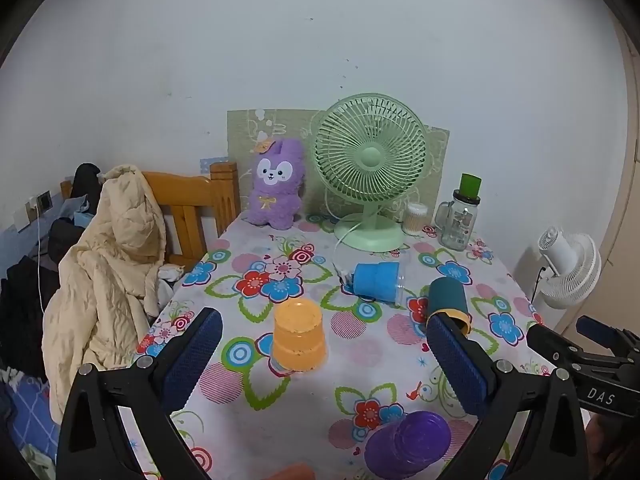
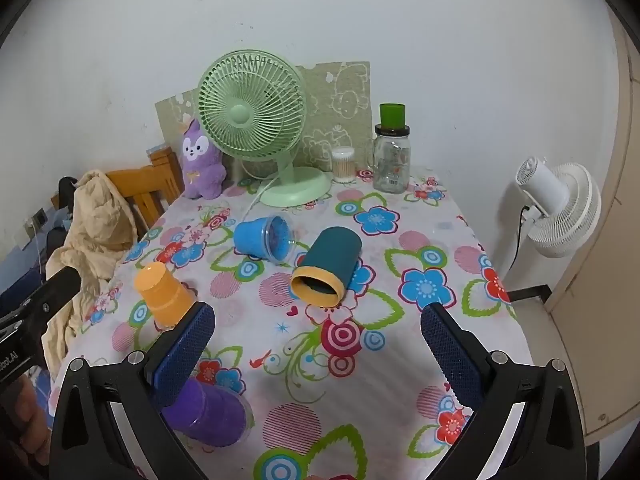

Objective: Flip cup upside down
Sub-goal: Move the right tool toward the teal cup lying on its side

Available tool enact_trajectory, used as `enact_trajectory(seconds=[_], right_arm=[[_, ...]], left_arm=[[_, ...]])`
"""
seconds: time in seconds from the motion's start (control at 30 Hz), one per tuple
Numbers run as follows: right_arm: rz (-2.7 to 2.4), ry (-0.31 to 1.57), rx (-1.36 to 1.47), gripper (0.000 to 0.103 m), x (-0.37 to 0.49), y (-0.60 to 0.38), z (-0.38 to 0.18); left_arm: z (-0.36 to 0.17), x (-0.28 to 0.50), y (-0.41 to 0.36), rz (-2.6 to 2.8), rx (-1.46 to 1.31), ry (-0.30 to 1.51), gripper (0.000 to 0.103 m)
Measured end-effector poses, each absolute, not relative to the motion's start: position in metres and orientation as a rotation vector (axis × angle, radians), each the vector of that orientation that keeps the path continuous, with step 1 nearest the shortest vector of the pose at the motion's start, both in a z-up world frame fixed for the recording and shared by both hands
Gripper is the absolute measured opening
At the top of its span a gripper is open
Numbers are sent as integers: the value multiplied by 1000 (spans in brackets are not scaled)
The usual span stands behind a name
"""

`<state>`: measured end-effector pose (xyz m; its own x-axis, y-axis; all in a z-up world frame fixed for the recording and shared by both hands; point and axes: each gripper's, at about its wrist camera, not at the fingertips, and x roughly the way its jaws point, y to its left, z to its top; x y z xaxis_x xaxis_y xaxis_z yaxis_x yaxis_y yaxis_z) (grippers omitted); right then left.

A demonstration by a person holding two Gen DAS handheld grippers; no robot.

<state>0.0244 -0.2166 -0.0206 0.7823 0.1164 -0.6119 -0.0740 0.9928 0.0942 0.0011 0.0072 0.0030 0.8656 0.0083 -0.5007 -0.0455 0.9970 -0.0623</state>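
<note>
Blue textured pads line both claws, and each claw is spread wide with nothing between its fingers. The left claw (image 1: 324, 356) hovers low over the desk (image 1: 360, 364) with its flowered cloth, framing the orange plastic cup (image 1: 298, 336), which stands upside down on its rim. The right claw (image 2: 318, 350) hangs above the desk's right half, its fingers apart over bare cloth.

Just beyond the orange cup, toward the mint-green table fan (image 1: 370, 168), the blue plastic cup (image 1: 376, 282) lies on its side. To the right of it lies the dark teal cylindrical cup with a yellow rim (image 1: 448, 296), also on its side; the left view shows only its flank behind a pad, while the right view looks straight into its open mouth (image 2: 326, 272). The blue cup's mouth shows in the right view only (image 2: 266, 238).

The purple plastic cup (image 1: 408, 446) lies tipped over at the near edge, partly hidden behind the right claw's left pad in the right view (image 2: 208, 416).

Left of the fan sits a purple plush rabbit (image 1: 276, 184); right of it, a clear glass jar with a green top (image 1: 460, 216). The white standing fan (image 2: 560, 208) shows more fully in the right view.
</note>
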Motion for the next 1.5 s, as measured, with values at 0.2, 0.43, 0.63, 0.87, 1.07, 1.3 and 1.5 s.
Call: enact_trajectory(seconds=[0.2,0.43,0.63,0.87,1.07,1.3,1.5], right_arm=[[106,672,65,103,24,-213,-20],[110,683,69,103,26,-211,-22],[110,687,69,103,28,-210,-22],[106,695,70,103,29,-211,-23],[106,709,73,103,32,-209,-26],[104,721,73,103,35,-209,-29],[99,754,78,103,44,-210,-37]], left_arm=[[5,2,12,31,-83,524,103],[4,0,14,40,-81,524,103],[2,1,14,43,-82,524,103],[0,4,18,40,-89,538,103],[-3,7,20,43,-92,546,103],[-7,8,20,39,-96,562,103],[-11,13,22,33,-94,576,103]])
